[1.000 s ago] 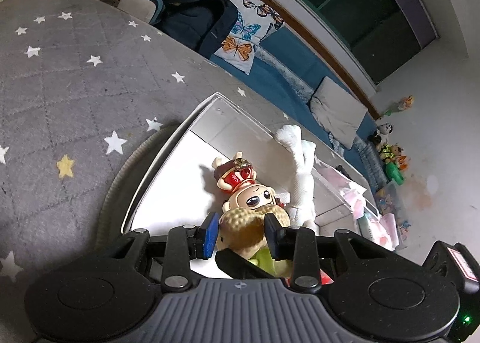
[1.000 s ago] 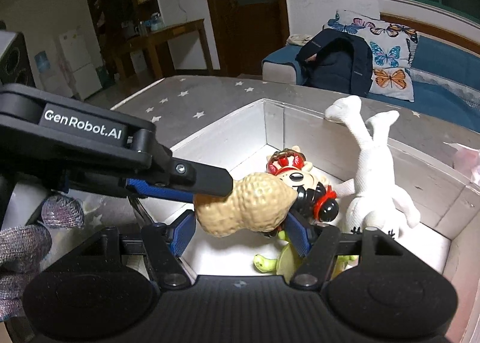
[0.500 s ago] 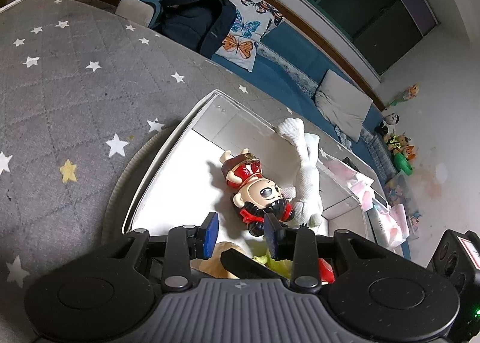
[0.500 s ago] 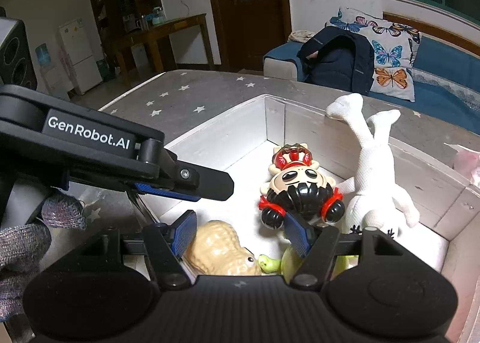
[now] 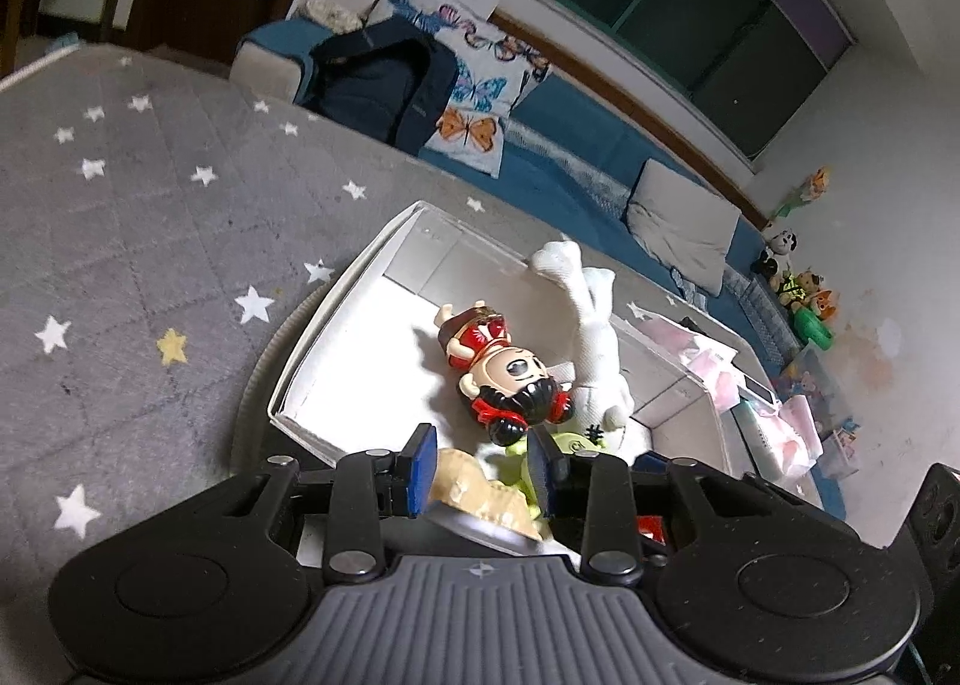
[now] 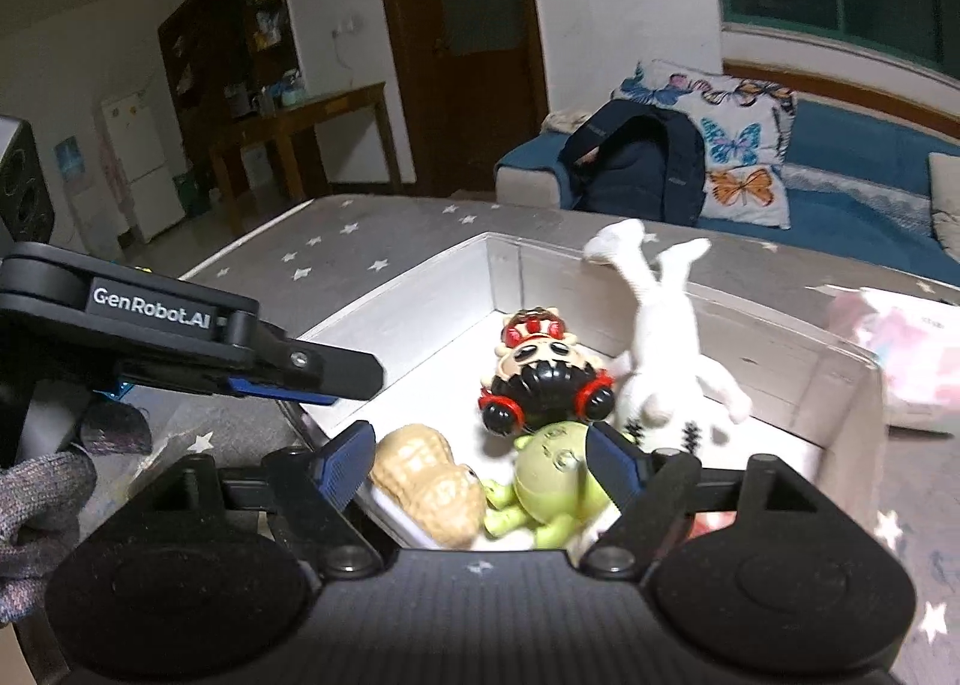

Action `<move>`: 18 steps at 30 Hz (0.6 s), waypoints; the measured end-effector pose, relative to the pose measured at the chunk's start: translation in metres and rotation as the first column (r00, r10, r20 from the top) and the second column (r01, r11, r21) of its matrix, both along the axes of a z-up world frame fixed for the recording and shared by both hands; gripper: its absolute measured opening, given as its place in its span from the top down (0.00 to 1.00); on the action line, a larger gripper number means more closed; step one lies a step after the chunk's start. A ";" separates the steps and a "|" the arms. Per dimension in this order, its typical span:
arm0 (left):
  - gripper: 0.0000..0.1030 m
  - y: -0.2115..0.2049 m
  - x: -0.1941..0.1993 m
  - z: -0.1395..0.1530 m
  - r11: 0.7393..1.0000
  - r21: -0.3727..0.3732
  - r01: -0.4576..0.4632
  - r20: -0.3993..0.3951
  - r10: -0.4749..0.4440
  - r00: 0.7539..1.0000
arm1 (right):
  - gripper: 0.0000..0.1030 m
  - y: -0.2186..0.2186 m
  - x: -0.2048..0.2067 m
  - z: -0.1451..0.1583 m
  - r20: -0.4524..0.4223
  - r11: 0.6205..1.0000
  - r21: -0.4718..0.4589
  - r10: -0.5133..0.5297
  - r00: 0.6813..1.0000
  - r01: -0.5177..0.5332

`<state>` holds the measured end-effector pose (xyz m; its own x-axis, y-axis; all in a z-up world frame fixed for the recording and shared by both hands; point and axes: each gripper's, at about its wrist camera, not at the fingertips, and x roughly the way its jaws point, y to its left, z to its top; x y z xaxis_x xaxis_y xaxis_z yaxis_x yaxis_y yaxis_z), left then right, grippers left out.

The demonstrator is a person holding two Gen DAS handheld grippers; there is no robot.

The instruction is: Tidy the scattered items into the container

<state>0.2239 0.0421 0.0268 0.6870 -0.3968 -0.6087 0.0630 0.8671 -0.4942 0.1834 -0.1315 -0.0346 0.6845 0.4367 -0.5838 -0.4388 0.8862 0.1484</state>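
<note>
peanut toy (image 6: 429, 478) no longer pinched in left claw (image 5: 480, 466), now lying free in near corner of white box (image 6: 414, 301) beside green figure (image 6: 555, 475). both claws wide, right claw (image 6: 480, 466) empty above. one more item tidied.

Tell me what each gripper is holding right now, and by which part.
Nothing is held. The left gripper and right gripper are both open, and the peanut toy lies loose in the white box.
</note>
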 end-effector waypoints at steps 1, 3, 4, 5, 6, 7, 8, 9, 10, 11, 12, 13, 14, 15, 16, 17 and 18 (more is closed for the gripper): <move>0.66 -0.001 -0.005 0.002 1.000 0.005 0.000 0.012 0.000 1.000 | 0.17 -0.003 -0.005 0.001 0.005 1.000 0.011 -0.006 1.000 0.006; 0.66 -0.003 -0.015 0.004 1.000 0.021 -0.002 0.032 0.001 0.999 | 0.16 -0.007 -0.015 0.002 0.019 1.000 0.028 -0.010 1.000 0.009; 0.66 -0.005 -0.020 0.005 1.000 0.030 -0.004 0.042 0.003 0.999 | 0.14 -0.009 -0.022 0.004 0.030 0.999 0.034 -0.013 0.999 0.012; 0.66 -0.006 -0.024 0.006 0.999 0.039 -0.006 0.050 0.004 0.999 | 0.10 -0.010 -0.028 0.005 0.039 0.999 0.037 -0.016 0.999 0.014; 0.66 -0.007 -0.030 0.006 0.999 0.046 -0.008 0.059 0.005 0.998 | 0.08 -0.009 -0.034 0.006 0.052 0.999 0.036 -0.016 0.999 0.014; 0.66 -0.008 -0.035 0.006 0.998 0.054 -0.009 0.067 0.005 0.998 | 0.08 -0.009 -0.041 0.007 0.065 0.999 0.032 -0.015 0.998 0.013; 0.66 -0.009 -0.040 0.006 0.998 0.063 -0.011 0.075 0.007 0.997 | 0.07 -0.009 -0.048 0.008 0.078 1.000 0.026 -0.014 0.997 0.012; 0.66 -0.010 -0.046 0.006 0.997 0.074 -0.016 0.083 0.009 0.996 | 0.05 -0.008 -0.054 0.008 0.090 1.000 0.017 -0.015 0.996 0.014; 0.66 -0.010 -0.051 0.005 0.996 0.086 -0.020 0.090 0.013 0.996 | 0.03 -0.008 -0.060 0.007 0.100 1.000 0.012 -0.018 0.995 0.017; 0.66 -0.011 -0.056 0.005 0.995 0.100 -0.025 0.095 0.016 0.995 | 0.00 -0.009 -0.066 0.007 0.108 1.000 0.012 -0.021 0.994 0.020; 0.66 -0.013 -0.061 0.003 0.993 0.115 -0.030 0.100 0.019 0.995 | 0.00 -0.010 -0.071 0.007 0.112 1.000 0.015 -0.023 0.993 0.022; 0.66 -0.013 -0.065 0.002 0.991 0.127 -0.034 0.102 0.021 0.995 | 0.00 -0.011 -0.077 0.007 0.112 1.000 0.018 -0.027 0.993 0.025; 0.66 -0.014 -0.069 0.000 0.990 0.136 -0.036 0.102 0.022 0.995 | 0.00 -0.012 -0.081 0.006 0.112 0.999 0.022 -0.032 0.993 0.030; 0.66 -0.015 -0.073 -0.001 0.989 0.146 -0.039 0.102 0.024 0.995 | 0.00 -0.014 -0.086 0.005 0.110 0.999 0.030 -0.039 0.993 0.036; 0.66 -0.016 -0.077 -0.003 0.987 0.158 -0.043 0.103 0.027 0.994 | 0.00 -0.015 -0.090 0.004 0.107 0.998 0.037 -0.045 0.993 0.041; 0.66 -0.017 -0.081 -0.004 0.984 0.172 -0.050 0.105 0.032 0.994 | 0.00 -0.017 -0.093 0.002 0.103 0.998 0.042 -0.050 0.993 0.046; 0.66 -0.019 -0.085 -0.006 0.980 0.192 -0.060 0.105 0.040 0.994 | 0.00 -0.018 -0.097 0.000 0.099 0.998 0.044 -0.058 0.993 0.054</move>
<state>0.1388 0.0234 0.0210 0.7644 -0.2412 -0.5979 0.0581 0.9494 -0.3088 0.0868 -0.1495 -0.0345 0.7626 0.4185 -0.4933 -0.4034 0.9038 0.1431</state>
